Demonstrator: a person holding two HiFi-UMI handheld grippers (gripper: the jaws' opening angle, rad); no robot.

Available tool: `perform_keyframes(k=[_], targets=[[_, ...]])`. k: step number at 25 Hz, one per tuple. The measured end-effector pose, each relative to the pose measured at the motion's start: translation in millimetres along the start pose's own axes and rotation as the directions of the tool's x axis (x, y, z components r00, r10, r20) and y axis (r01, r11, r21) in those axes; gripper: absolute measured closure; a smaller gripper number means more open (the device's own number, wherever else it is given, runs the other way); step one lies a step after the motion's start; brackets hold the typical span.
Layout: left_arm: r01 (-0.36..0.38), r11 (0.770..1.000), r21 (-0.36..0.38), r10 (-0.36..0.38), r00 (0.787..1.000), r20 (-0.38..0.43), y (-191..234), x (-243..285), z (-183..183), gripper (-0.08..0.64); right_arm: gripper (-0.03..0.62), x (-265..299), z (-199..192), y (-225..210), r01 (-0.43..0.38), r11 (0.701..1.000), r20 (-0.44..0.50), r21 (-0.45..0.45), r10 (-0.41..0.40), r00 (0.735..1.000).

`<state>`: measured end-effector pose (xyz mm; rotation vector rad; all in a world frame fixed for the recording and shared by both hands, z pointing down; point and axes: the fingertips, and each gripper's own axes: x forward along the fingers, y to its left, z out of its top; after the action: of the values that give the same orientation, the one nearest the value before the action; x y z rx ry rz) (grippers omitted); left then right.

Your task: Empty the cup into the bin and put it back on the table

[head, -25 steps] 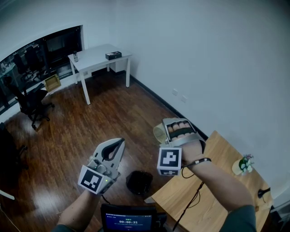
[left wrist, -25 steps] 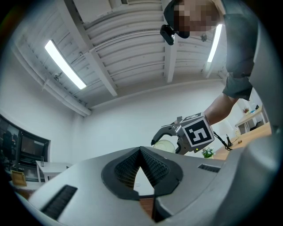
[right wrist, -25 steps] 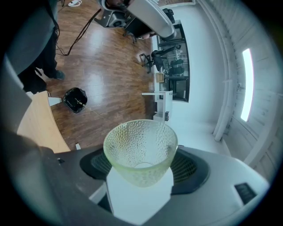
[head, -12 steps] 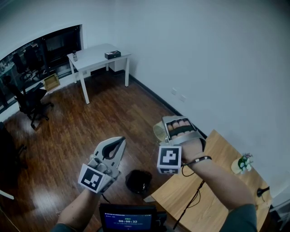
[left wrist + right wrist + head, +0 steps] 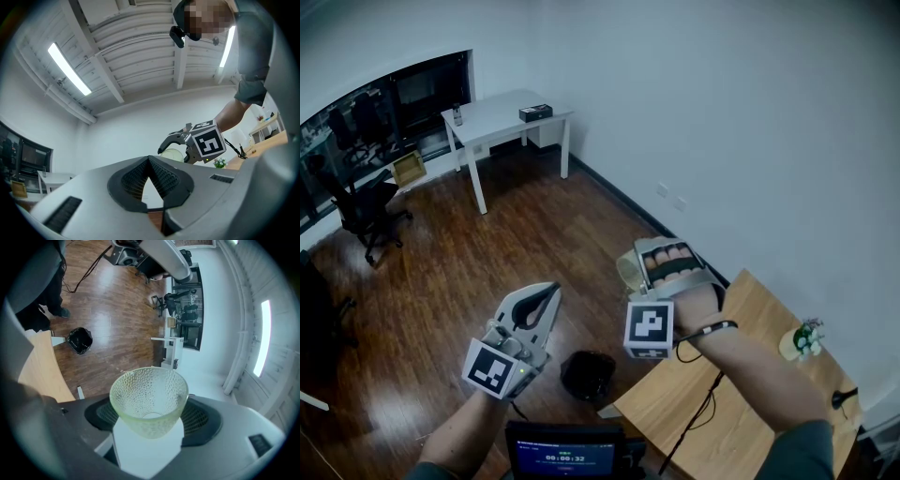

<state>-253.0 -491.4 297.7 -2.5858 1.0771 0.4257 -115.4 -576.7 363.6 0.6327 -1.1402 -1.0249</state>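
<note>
While the left gripper (image 5: 149, 180) points up with its jaws together on nothing, the right gripper (image 5: 150, 420) clamps the dimpled cup (image 5: 149, 397) between its pads, rim outward, in the air beside the wooden table (image 5: 750, 375).

Dark wood-plank floor (image 5: 487, 262). White walls (image 5: 722, 112), dark skirting (image 5: 619, 198). White desk (image 5: 502, 117) at far wall, beside dark windows (image 5: 389, 103); black office chair (image 5: 361, 211) near windows. Ribbed white ceiling (image 5: 140, 42), strip lights (image 5: 69, 69) lit.
</note>
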Motion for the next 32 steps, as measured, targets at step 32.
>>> perform_keyframes(k=[32], targets=[[-0.012, 1.000, 0.002, 0.012, 1.000, 0.022, -3, 6, 4, 0.569, 0.202, -2, -5, -4, 0.039, 0.989, -0.021, -0.140, -0.042, 0.999]])
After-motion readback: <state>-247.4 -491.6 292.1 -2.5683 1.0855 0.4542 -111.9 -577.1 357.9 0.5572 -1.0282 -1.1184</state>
